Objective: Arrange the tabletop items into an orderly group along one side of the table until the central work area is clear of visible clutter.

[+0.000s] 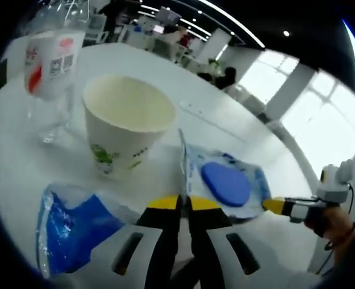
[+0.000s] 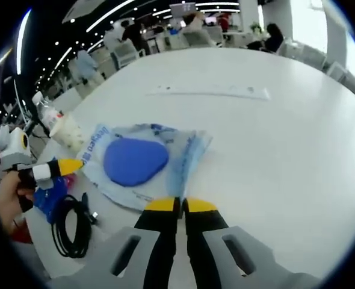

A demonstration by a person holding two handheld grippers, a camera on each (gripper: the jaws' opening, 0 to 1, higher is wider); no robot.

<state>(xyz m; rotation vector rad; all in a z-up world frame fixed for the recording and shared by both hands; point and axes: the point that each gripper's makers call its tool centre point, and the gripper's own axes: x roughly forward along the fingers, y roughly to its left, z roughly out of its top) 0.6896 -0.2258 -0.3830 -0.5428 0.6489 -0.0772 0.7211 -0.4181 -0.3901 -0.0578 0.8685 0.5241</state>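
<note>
At the upper left of the left gripper view a clear plastic bottle (image 1: 50,63) with a red-and-white label stands close beside a paper cup (image 1: 124,123), and at lower left lies a crumpled blue packet (image 1: 75,226). The left gripper (image 1: 183,201) rises at bottom centre with its jaws together on the thin edge of a clear pouch holding a blue oval pad (image 1: 225,183), the film standing up between the tips. At the right edge the right gripper (image 1: 274,205) touches that pouch's far corner. In the right gripper view the same gripper (image 2: 179,205) has its jaws together at the pouch's near edge, though whether film is caught there I cannot tell; the other gripper shows at centre left, a coiled black cable (image 2: 74,226) lies at lower left, and a long clear strip (image 2: 210,91) sits well apart at upper centre on the white table (image 2: 298,150). The risk, as I judge it: both claws pulling apart could tear or slip the slick film, and dragging it leftward could tip the light cup or bottle.
</note>
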